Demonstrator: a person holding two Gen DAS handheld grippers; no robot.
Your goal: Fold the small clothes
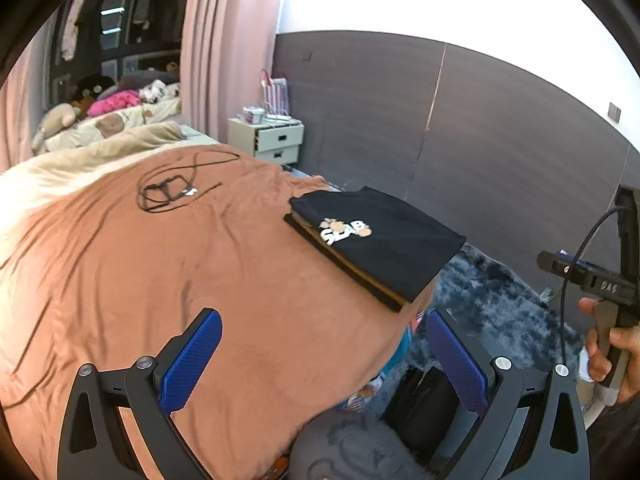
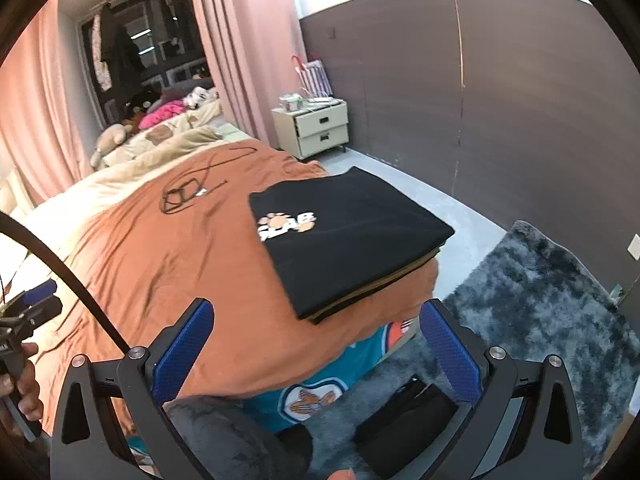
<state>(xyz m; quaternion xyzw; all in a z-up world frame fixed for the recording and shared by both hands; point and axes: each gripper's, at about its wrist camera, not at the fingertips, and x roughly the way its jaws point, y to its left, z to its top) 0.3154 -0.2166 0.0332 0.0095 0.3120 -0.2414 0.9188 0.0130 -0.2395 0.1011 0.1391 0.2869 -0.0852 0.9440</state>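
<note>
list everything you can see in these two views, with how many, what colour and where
folded T-shirt: one, black with a white and orange print, top of a stack at the bed's near corner
garments under it: count unclear, dark and tan edges showing
bed cover: one, orange-brown, across the bed
cable: one, black, looped on the cover
nightstand: one, cream, two drawers, by the dark wall
curtain: pink, behind the bed
soft toys and bedding: several, beige and pink, far end
rug: one, grey-blue shaggy, on the floor
teal fabric: one, under the cover's edge
left tool: blue pads, open, empty
right tool: blue pads, open, empty
</note>
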